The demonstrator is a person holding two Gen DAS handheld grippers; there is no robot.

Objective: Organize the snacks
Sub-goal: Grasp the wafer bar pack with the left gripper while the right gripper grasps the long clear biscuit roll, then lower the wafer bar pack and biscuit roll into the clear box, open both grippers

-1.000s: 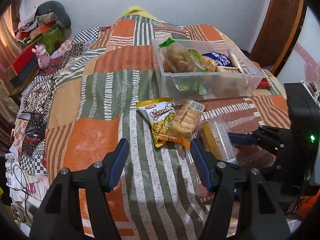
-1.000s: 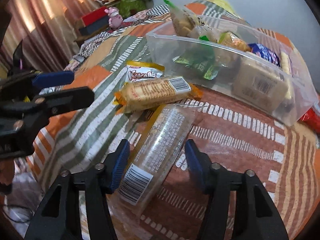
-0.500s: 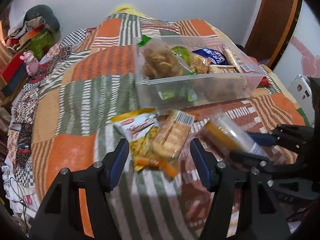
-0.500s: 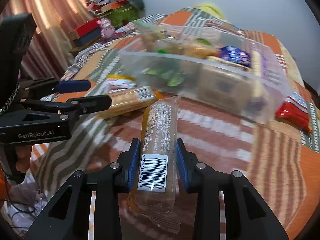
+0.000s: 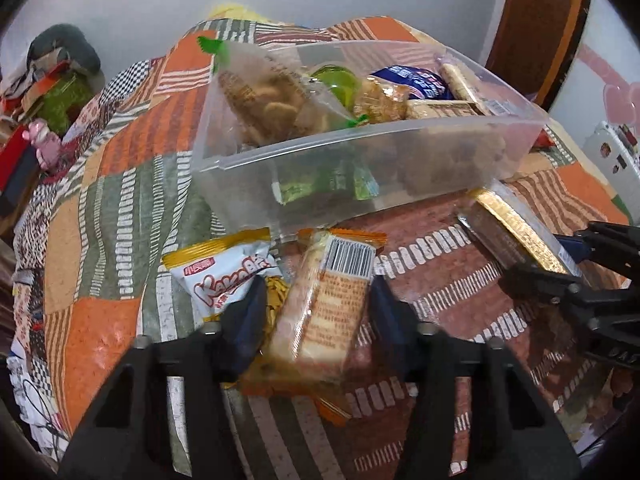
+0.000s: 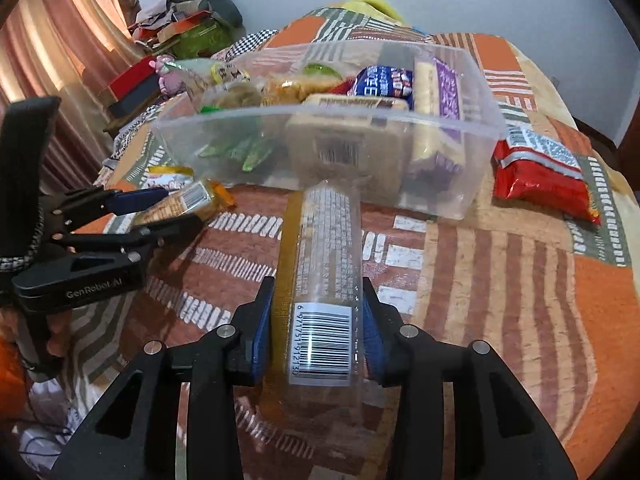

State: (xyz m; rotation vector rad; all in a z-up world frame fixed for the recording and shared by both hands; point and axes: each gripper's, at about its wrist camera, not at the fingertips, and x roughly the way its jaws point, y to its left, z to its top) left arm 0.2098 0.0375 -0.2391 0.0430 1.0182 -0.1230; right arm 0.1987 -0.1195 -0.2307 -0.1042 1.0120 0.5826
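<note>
An orange cracker packet (image 5: 332, 292) with a barcode lies on the quilt just in front of the clear plastic bin (image 5: 360, 132). My left gripper (image 5: 316, 312) straddles it; the jaws are closing and the blue pads touch both of its long sides. From the right wrist view the left gripper (image 6: 176, 208) pinches the same orange packet (image 6: 196, 200). My right gripper (image 6: 318, 336) is shut on a long clear biscuit pack (image 6: 324, 248) near its barcode end; the jaws are opening slightly. The pack's far end points at the bin's front wall (image 6: 320, 108).
A white and yellow snack bag (image 5: 224, 276) lies left of the orange packet, partly under my left finger. A red snack bag (image 6: 544, 172) rests on the quilt right of the bin. The bin holds several packets. Clutter and a curtain stand at the far left.
My left gripper moved forward and down over the orange packet and its jaws narrowed around it. My right gripper shut on the clear pack and swung it towards the bin.
</note>
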